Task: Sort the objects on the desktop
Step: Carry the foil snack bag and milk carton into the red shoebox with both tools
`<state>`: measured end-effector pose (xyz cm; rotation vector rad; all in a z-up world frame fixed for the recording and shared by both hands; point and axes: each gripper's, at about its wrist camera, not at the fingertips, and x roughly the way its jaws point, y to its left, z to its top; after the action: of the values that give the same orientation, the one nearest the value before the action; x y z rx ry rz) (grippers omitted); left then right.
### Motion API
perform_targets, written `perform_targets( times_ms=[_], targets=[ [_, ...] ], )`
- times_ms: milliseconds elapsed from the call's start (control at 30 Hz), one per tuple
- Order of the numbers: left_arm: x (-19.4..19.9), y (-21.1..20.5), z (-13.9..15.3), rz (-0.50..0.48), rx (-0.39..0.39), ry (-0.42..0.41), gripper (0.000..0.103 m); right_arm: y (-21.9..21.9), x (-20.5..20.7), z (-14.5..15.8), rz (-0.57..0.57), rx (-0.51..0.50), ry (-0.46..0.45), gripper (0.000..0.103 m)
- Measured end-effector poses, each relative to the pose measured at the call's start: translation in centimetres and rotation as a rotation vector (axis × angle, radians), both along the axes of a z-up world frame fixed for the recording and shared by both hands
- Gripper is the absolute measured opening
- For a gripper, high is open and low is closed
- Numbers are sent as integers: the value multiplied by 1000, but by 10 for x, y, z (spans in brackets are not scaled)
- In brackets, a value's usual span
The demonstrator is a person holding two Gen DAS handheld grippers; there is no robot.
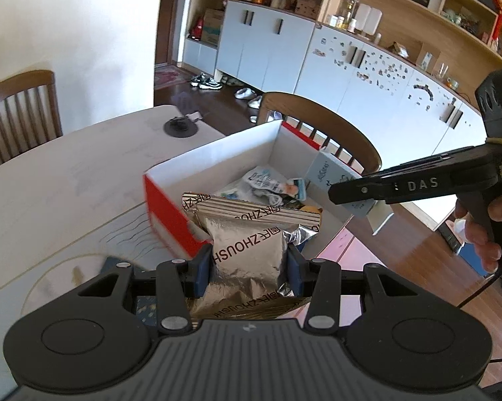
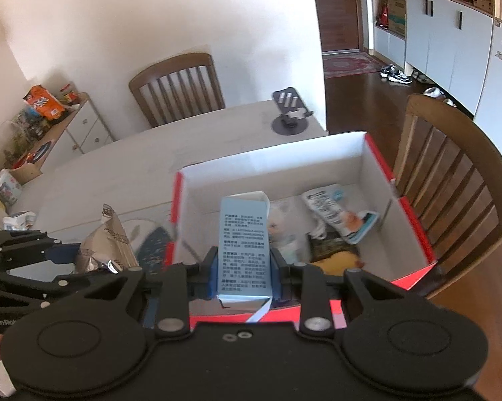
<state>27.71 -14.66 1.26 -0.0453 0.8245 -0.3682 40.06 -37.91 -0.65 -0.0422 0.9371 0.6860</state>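
My left hand-held gripper (image 1: 249,260) is clamped on a crinkled silver foil snack pouch (image 1: 247,250), held just at the near red edge of the open red-and-white box (image 1: 214,153) that sits on the pale counter (image 1: 67,180). My right hand-held gripper (image 2: 242,272) grips a light blue carton (image 2: 244,254) printed with small text, upright over the box's near end. Inside the box lie a white wrapped packet (image 2: 331,210) and other small packets; a wooden chair (image 2: 451,180) stands just beyond the box's far side.
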Motion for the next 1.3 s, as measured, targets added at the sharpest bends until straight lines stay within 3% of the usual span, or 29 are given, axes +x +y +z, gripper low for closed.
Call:
perform_targets(
  times_ms=[500, 1300],
  targets=[
    [53, -61, -17, -56, 59, 35, 44, -25, 54, -24, 3, -29, 13, 28],
    [122, -109, -54, -176, 156, 100, 44, 2, 129, -71, 53, -116, 34, 28]
  ],
)
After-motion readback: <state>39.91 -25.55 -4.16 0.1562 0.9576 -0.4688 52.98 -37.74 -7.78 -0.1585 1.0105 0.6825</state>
